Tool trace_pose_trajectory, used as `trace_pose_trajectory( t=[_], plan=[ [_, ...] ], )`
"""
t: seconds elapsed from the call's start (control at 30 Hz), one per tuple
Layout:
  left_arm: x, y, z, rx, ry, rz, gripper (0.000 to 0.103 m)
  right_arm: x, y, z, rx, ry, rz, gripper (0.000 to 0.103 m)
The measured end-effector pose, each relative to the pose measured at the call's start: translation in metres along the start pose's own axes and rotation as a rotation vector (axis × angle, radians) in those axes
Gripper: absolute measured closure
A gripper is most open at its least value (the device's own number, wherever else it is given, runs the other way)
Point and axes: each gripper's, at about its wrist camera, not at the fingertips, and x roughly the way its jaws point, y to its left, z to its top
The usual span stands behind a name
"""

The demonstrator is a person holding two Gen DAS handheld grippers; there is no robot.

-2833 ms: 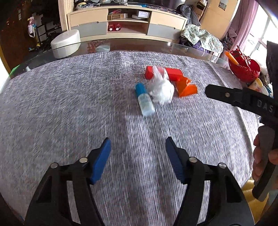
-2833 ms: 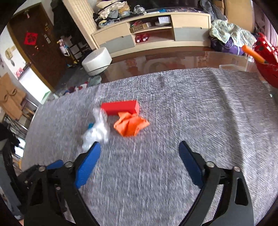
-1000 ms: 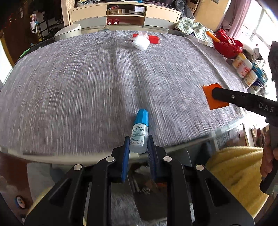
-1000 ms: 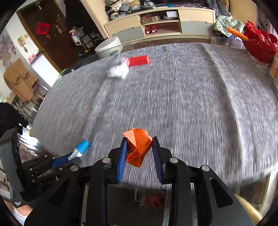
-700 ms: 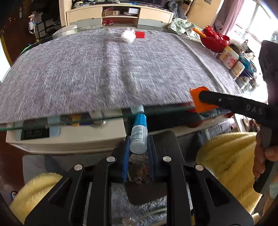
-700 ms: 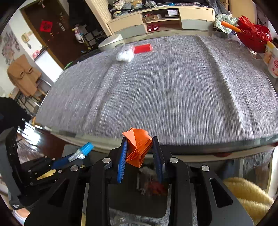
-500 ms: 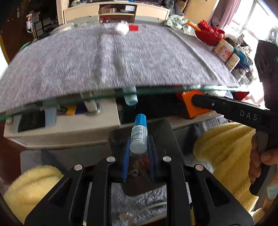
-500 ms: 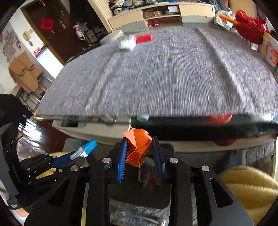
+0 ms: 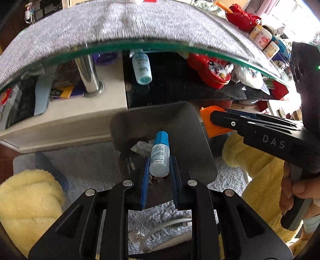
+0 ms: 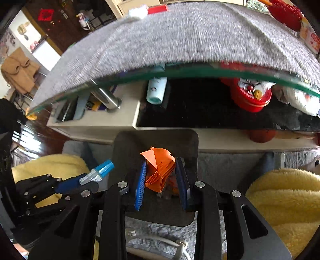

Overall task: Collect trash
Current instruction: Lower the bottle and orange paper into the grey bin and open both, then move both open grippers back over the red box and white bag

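My left gripper is shut on a small white bottle with a blue cap, held over the mouth of a dark grey trash bin on the floor. My right gripper is shut on a crumpled orange paper above the same bin. In the left wrist view the right gripper comes in from the right with the orange paper. The right wrist view shows the left gripper and its bottle at lower left. A white wad and a red box lie far off on the table.
The glass table edge with its grey cloth arches over the bin. Under it are a chrome leg, a pale shelf and a red tin. Yellow plush cushions flank the bin; a white cable lies on the grey rug.
Both grippers have dropped from the table's front edge down below it, and now hang over the trash bin. Each keeps hold of its item.
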Motion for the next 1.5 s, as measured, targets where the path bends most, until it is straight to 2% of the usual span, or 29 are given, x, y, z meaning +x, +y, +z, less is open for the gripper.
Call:
trace_pose_trajectory(
  t=[0.3,0.43,0.5,0.6,0.63,0.67,0.83,0.93,1.03,1.27,1.5],
  plan=[
    [0.017,0.006,-0.006,-0.028,0.051,-0.011,0.085,0.017,0.000,-0.005,0.001,0.041,-0.035,0.071],
    [0.018,0.009,-0.004,-0.043,0.056,-0.006,0.085,0.018,-0.001,-0.003,0.010,0.045,-0.035,0.065],
    [0.018,0.012,-0.003,-0.051,0.055,0.000,0.083,0.019,-0.002,-0.002,0.018,0.045,-0.033,0.059],
    [0.017,0.017,-0.002,-0.065,0.051,0.004,0.069,0.017,-0.004,0.000,0.028,0.036,-0.040,0.043],
    [0.017,0.018,-0.002,-0.067,0.050,0.003,0.067,0.016,-0.005,0.001,0.031,0.030,-0.044,0.032],
    [0.016,0.019,-0.001,-0.072,0.049,0.003,0.066,0.014,-0.006,0.002,0.035,0.023,-0.050,0.026],
    [0.004,0.025,0.002,-0.076,0.021,0.033,0.037,0.005,-0.018,0.008,0.055,0.003,-0.073,0.009],
    [-0.006,0.030,0.006,-0.088,-0.002,0.034,0.023,-0.001,-0.025,0.013,0.061,-0.005,-0.084,0.008],
    [-0.013,0.032,0.009,-0.095,-0.015,0.021,0.018,-0.007,-0.029,0.016,0.073,-0.014,-0.086,0.007],
    [-0.035,0.032,0.022,-0.083,-0.057,0.027,0.012,-0.030,-0.031,0.029,0.078,-0.060,-0.084,0.007],
    [-0.062,0.032,0.054,-0.061,-0.145,0.064,0.010,-0.065,-0.025,0.073,0.055,-0.157,-0.064,0.005]
  ],
)
